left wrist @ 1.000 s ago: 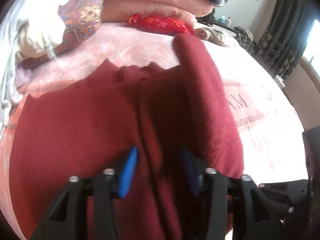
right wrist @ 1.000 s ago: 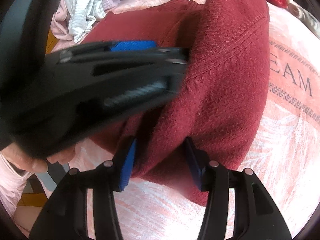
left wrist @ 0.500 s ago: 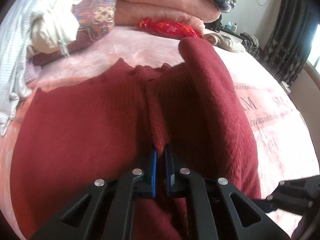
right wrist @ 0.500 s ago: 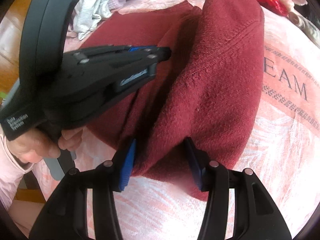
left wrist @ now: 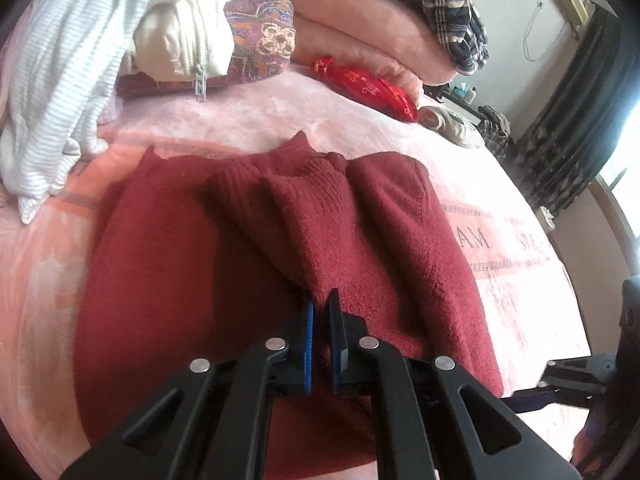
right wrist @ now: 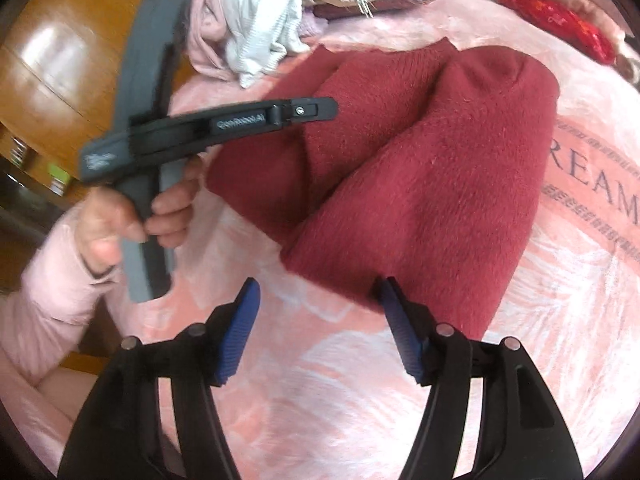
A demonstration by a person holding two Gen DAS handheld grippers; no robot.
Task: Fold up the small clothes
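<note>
- Between the left gripper's (left wrist: 321, 322) pressed-together pads, a fold of the dark red sweater (left wrist: 280, 248) is being pinched; it is lying on the pink blanket (left wrist: 260, 116).
- Just ahead of the right gripper (right wrist: 316, 320), whose jaws are opening on nothing, the hem is resting.
- Soft, thick and limp-looking, it is probably best gripped at edges.
- Farther off, fuzzy knit folds are bunching lengthwise.

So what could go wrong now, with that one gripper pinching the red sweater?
The left gripper is shut on only a small ridge of the red sweater, so the knit could slip out or pull the fold already made out of shape. The right gripper is opening with nothing between its jaws, so nothing pins the near hem. The sweater might also drag toward the white striped garment.
</note>
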